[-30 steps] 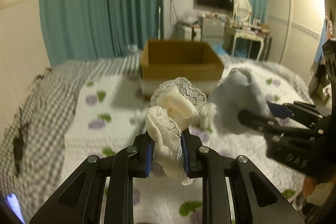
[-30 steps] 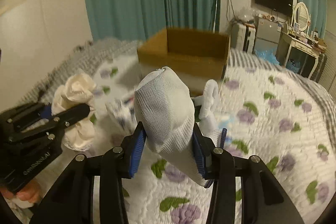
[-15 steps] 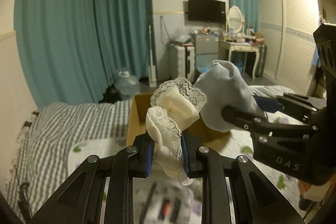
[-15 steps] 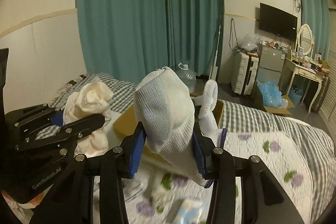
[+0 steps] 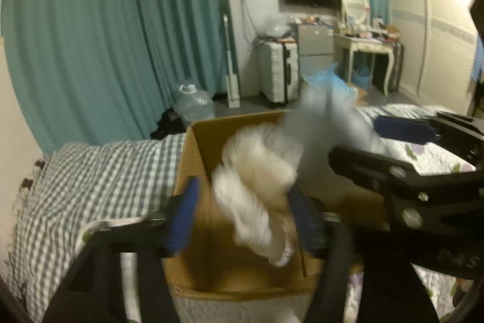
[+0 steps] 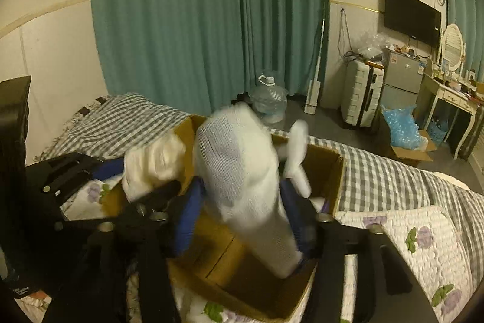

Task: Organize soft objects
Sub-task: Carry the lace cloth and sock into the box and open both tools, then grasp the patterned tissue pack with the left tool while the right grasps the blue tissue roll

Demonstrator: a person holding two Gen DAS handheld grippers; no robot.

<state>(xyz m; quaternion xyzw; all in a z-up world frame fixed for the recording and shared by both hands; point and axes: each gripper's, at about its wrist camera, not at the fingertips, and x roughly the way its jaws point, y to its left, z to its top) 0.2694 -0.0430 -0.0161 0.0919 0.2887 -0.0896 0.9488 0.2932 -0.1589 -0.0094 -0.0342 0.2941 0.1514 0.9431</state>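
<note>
An open cardboard box (image 5: 193,171) (image 6: 329,180) stands on the bed right below both grippers. My left gripper (image 5: 245,217) has its jaws spread wide, and the cream lace-trimmed cloth (image 5: 257,171) is blurred between them, over the box; it also shows in the right wrist view (image 6: 154,162). My right gripper (image 6: 242,220) has its jaws apart too, with the white sock (image 6: 239,171) loose between them above the box. The sock shows as a grey blur in the left wrist view (image 5: 320,123).
The bed has a grey checked sheet (image 5: 99,171) and a white flowered quilt (image 6: 423,247). Beyond it are teal curtains (image 6: 211,20), a water jug (image 6: 267,99), a white suitcase (image 5: 278,71), a small fridge (image 6: 399,77) and a dressing table (image 5: 366,47).
Both grippers have come over the box and tilted down into it. Both have opened, and the lace cloth and the sock have come loose, blurred by motion.
</note>
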